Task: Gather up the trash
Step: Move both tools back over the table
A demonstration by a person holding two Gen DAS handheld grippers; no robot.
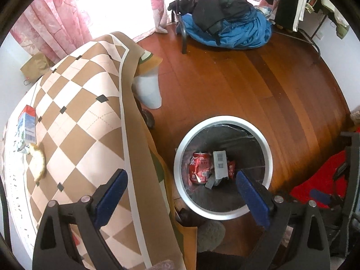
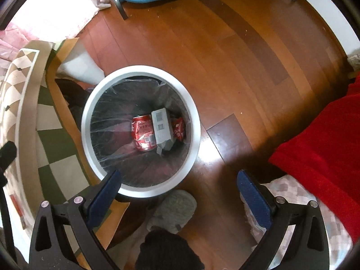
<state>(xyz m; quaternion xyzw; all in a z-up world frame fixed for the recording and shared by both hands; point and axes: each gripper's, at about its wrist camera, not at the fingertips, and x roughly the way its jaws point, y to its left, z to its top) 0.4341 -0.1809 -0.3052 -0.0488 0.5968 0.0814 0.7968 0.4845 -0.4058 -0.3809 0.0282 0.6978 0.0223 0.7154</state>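
Note:
A round white-rimmed bin (image 1: pixel 225 119) (image 2: pixel 141 69) with a clear liner stands on the wood floor. Inside lie a red can (image 1: pixel 200 167) (image 2: pixel 143 132), a grey-white carton (image 1: pixel 220 164) (image 2: pixel 160 124) and a red wrapper (image 1: pixel 231 168) (image 2: pixel 179 128). My left gripper (image 1: pixel 181 181) hangs open above the bin's near rim, nothing between its blue pads. My right gripper (image 2: pixel 180 181) is open too, pointing down just in front of the bin, empty. On the checked tablecloth (image 1: pixel 74 117) a blue-white milk carton (image 1: pixel 27 126) and a piece of bread (image 1: pixel 39 164) lie at the left.
The cloth-covered table stands left of the bin, its cloth hanging to the floor (image 2: pixel 236 45). A grey slipper (image 2: pixel 175 209) lies by the bin. Red fabric (image 2: pixel 321 144) is at the right. A blue and black clothes pile (image 1: pixel 225 22) sits far back by a metal stand. Pink curtains (image 1: pixel 56 22).

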